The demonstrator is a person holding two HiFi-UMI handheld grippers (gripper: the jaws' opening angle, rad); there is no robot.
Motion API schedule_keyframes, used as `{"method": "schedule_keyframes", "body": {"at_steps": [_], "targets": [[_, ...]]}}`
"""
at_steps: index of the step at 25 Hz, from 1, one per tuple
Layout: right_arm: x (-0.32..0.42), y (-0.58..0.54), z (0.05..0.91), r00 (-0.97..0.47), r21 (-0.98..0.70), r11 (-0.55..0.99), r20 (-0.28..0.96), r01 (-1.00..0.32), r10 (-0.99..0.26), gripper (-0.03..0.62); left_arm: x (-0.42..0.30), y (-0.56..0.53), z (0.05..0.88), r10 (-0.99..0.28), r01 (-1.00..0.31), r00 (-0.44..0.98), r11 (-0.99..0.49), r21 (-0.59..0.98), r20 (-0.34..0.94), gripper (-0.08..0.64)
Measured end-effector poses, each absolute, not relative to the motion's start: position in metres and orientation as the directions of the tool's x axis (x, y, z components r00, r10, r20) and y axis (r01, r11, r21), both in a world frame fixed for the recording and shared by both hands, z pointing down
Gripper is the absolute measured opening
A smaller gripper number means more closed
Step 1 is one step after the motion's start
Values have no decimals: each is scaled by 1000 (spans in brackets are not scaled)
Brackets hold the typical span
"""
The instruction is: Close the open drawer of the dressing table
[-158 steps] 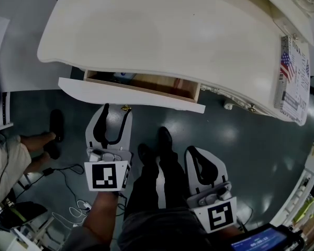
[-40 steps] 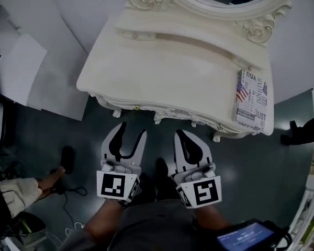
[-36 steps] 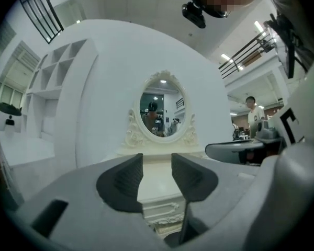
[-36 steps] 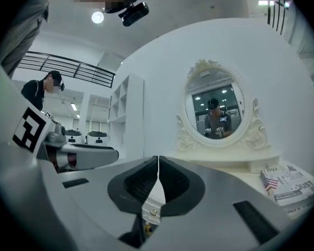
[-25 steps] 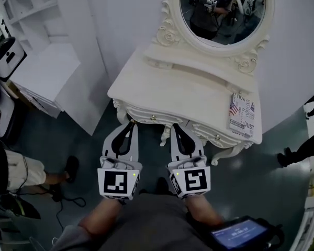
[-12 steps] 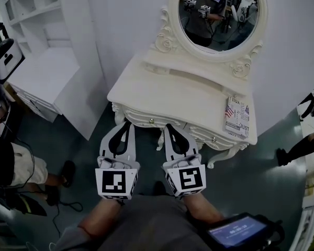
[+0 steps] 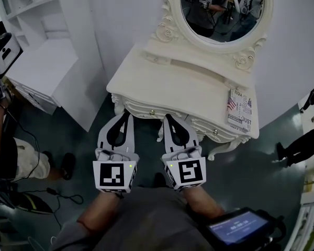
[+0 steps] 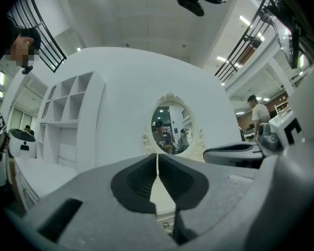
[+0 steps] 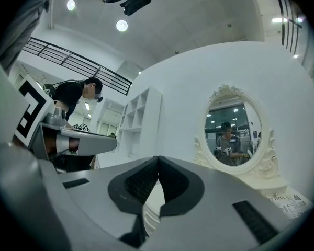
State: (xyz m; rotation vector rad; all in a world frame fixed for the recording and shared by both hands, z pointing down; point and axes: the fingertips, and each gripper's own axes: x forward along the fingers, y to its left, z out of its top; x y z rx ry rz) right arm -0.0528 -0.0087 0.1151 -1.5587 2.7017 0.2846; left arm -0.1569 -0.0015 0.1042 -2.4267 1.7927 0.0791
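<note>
The cream dressing table (image 7: 188, 88) with its oval mirror (image 7: 225, 9) stands ahead of me. Its left drawer (image 7: 143, 109) sits flush with the carved front, small brass knob (image 7: 152, 112) showing. My left gripper (image 7: 127, 114) is shut and empty, tips just short of that drawer front. Beside it my right gripper (image 7: 165, 117) is also shut and empty, near the table's middle. In the left gripper view the left gripper (image 8: 157, 156) has its jaws together below the mirror (image 8: 170, 129). In the right gripper view the right gripper (image 9: 157, 158) shows jaws touching, the mirror (image 9: 234, 132) to the right.
A printed booklet (image 7: 240, 107) lies on the table's right end. A white shelf unit (image 7: 36, 72) stands at the left, with a seated person (image 7: 13, 156) on the floor near cables. Someone's legs (image 7: 298, 140) show at the right. A screen (image 7: 235, 229) hangs at my waist.
The drawer stood open in the oldest frame and is closed in all later ones. I have backed off, so the mirror came into view. Both grippers stay shut.
</note>
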Motion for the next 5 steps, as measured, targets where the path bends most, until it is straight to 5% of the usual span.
{"method": "schedule_keyframes", "body": {"at_steps": [5], "targets": [[-54, -17, 116, -507, 158, 489, -104, -858, -855, 14, -156, -9, 108, -947, -953, 302, -295, -73, -106, 25]]}}
